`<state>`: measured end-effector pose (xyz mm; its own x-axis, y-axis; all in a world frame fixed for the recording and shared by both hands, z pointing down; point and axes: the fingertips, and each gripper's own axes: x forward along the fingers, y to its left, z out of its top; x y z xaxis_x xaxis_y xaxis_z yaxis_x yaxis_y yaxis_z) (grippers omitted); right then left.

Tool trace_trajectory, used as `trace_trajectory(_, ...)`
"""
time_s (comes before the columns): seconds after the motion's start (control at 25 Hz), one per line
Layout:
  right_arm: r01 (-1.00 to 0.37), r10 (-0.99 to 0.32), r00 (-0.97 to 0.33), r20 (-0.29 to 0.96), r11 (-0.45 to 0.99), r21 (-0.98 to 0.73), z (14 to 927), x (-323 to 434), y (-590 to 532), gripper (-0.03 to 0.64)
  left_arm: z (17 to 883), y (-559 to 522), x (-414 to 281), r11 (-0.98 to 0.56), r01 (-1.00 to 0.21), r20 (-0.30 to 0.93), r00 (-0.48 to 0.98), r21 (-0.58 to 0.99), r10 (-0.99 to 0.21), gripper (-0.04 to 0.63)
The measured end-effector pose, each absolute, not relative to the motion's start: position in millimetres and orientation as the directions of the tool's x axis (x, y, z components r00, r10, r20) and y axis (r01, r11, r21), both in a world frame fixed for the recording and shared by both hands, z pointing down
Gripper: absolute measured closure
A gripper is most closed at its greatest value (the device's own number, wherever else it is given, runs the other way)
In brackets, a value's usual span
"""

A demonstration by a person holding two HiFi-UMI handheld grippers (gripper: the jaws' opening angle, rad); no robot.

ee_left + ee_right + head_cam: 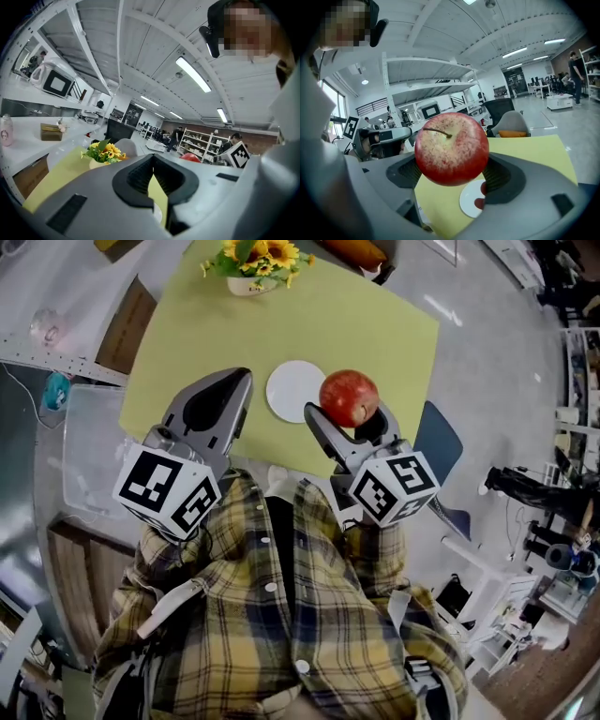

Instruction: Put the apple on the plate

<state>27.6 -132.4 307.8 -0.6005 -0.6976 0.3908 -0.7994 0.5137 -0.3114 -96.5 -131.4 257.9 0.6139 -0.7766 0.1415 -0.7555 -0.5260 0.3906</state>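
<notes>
Right gripper [348,414] fingers clenched on red apple [349,396] (stem showing) near white plate [292,388], left gripper [240,377] fingers together

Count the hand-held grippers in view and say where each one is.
2. The left hand-held gripper, shut and empty, hangs over the yellow table left of the white plate; the right hand-held gripper grips the red apple by the plate's right edge.

The left gripper [153,167] is seen with its jaws pressed together and nothing held between them. Beyond them a yellow tablecloth [61,173] is spread, with a pot of sunflowers [105,152] set on it. At right, the top of a red apple [190,157] is glimpsed beside a marker cube [240,154]. A microwave [56,83] is perched high at left
</notes>
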Motion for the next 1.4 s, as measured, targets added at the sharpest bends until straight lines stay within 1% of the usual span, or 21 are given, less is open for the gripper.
trace_trajectory(0.28, -0.862, -0.769, -0.499, 0.4, 0.396, -0.316, 313.9, -12.8, -158.8, 0.235, 269.7, -172.2, -130.0, -0.627, -0.669, 0.163, 0.724, 0.399, -0.67, 0.588)
trace_trajectory(0.52, -0.901, -0.804, -0.414, 0.426, 0.298, -0.314, 313.6, -10.7, -167.1, 0.235, 270.1, -191.4, -123.0, -0.69, -0.592, 0.172, 0.797, 0.418, -0.579, 0.588)
trace_trajectory(0.76, -0.916, -0.801, -0.383, 0.46, 0.265, -0.3, 321.6, -5.8, -169.4, 0.235, 282.6, -196.7, -112.3, -0.703, -0.556, 0.19, 0.825, 0.444, -0.532, 0.588)
trace_trajectory(0.92, -0.917, -0.796, -0.385, 0.466, 0.272, -0.292, 325.5, 1.1, -169.8, 0.235, 288.9, -195.9, -101.8, -0.704, -0.551, 0.196, 0.829, 0.448, -0.524, 0.588)
trace_trajectory(1.4, -0.896, -0.757, -0.441, 0.482, 0.339, -0.288, 328.5, 18.3, -169.3, 0.235, 283.4, -194.1, -80.6, -0.681, -0.6, 0.192, 0.792, 0.421, -0.579, 0.588)
